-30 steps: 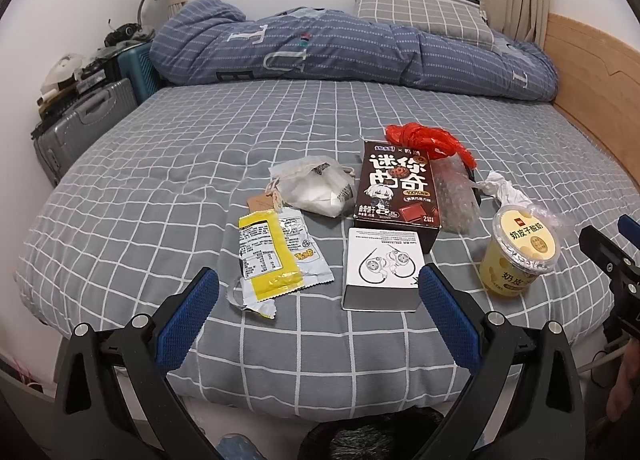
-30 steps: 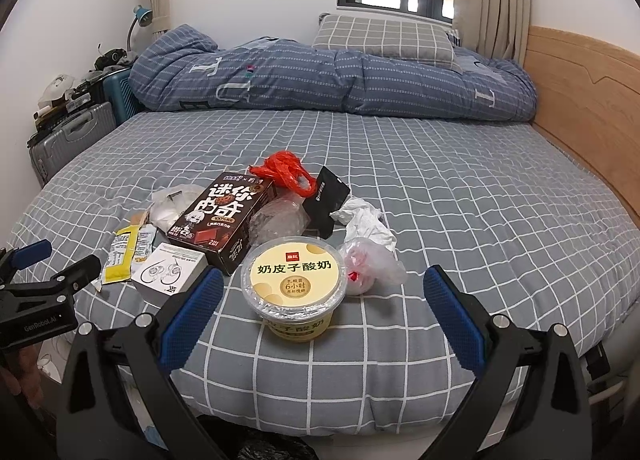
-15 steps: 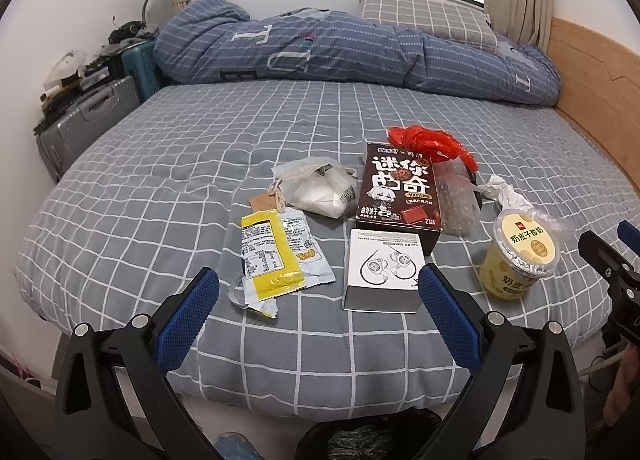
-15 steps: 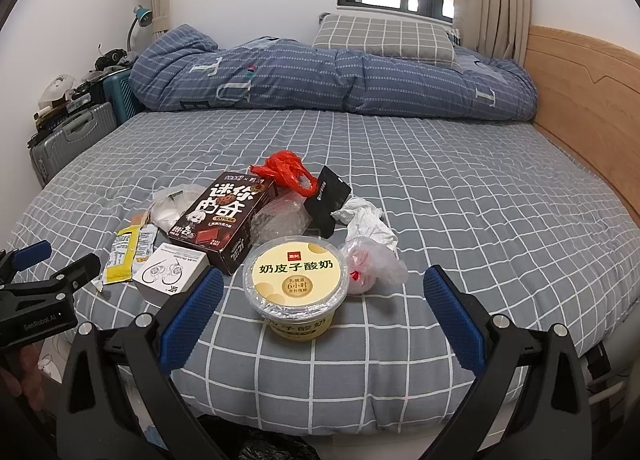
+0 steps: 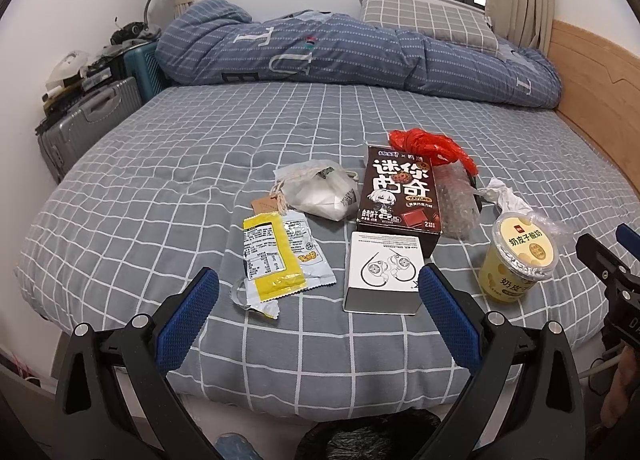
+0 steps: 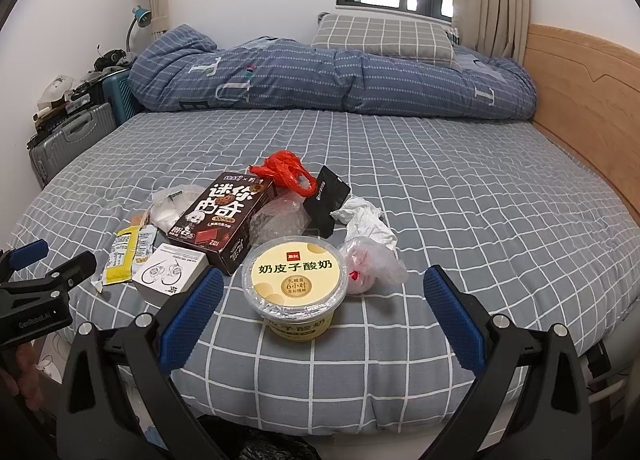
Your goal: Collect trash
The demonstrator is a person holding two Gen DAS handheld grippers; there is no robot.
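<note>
Left gripper (image 5: 316,292) gapes wide, empty, touching nothing, low in frame before the white box (image 5: 382,278); right gripper (image 6: 320,296) equally spread, empty, straddling the yogurt cup (image 6: 295,286) without contact

Two boxes (image 5: 398,191), one yogurt cup (image 6: 295,286), one yellow wrapper (image 5: 272,260), two suitcases (image 5: 86,120).
</note>
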